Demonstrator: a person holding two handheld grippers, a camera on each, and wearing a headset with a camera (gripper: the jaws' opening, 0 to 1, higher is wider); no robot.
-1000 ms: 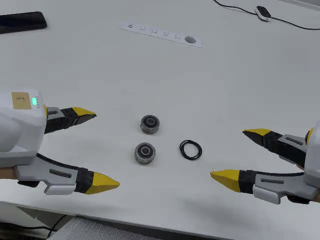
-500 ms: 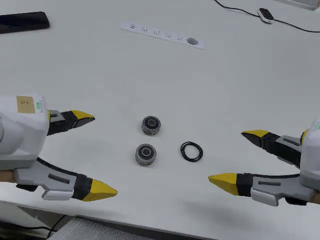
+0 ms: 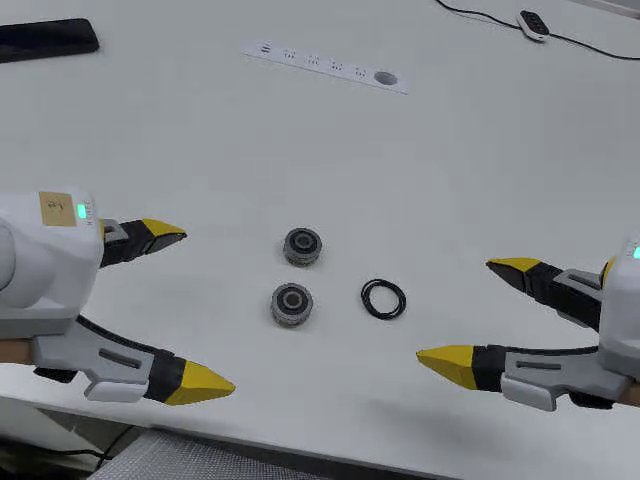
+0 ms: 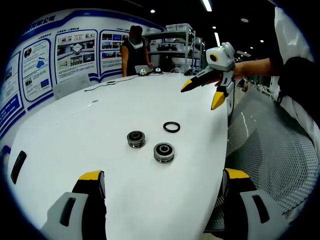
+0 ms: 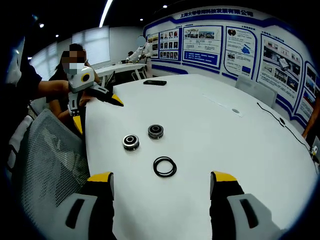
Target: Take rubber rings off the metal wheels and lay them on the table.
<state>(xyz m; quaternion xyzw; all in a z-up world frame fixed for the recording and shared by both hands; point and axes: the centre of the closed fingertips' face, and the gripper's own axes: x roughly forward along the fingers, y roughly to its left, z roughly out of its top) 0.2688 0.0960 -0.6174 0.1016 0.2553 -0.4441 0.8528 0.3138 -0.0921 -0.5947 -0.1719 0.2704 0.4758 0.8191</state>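
- Two black rubber rings [image 3: 383, 298] are lying flat on the white worktop [image 3: 450, 170]. They are thin round hoops, one overlapping the other, sitting in the open space between the two pairs of fingers and nearer the right gripper's yellow tips. Nothing is touching them.
- Just beside the rings, toward the left gripper's fingers, two metal wheels are resting flat and apart from each other: the near wheel [image 3: 291, 304] and the far wheel [image 3: 302, 246] beyond it. Each is showing as a small thick disc with a grey metal rim and a dark centre.
- The left gripper [image 3: 208, 309] is hovering over the worktop edge with its fingers spread wide, gripping nothing. The fingers are black, tapering to pointed yellow tips.
- A pale yellow label [image 3: 56, 208] is sitting on its white body, its handwriting too small to read, beside a glowing green light [image 3: 83, 211].
- The right gripper [image 3: 455, 309] is hovering opposite, its fingers likewise gaping wide and touching nothing.
- Well beyond all the fingertips, a flat white socket strip [image 3: 325, 67] is lying on the worktop, its small markings unreadable. A dark flat slab [image 3: 45, 38] and a small device on a black cable [image 3: 530, 24] are lying farther off.
- In the gripper views, blue-bordered wall boards [image 5: 210, 40] are showing print and photos too small to read.
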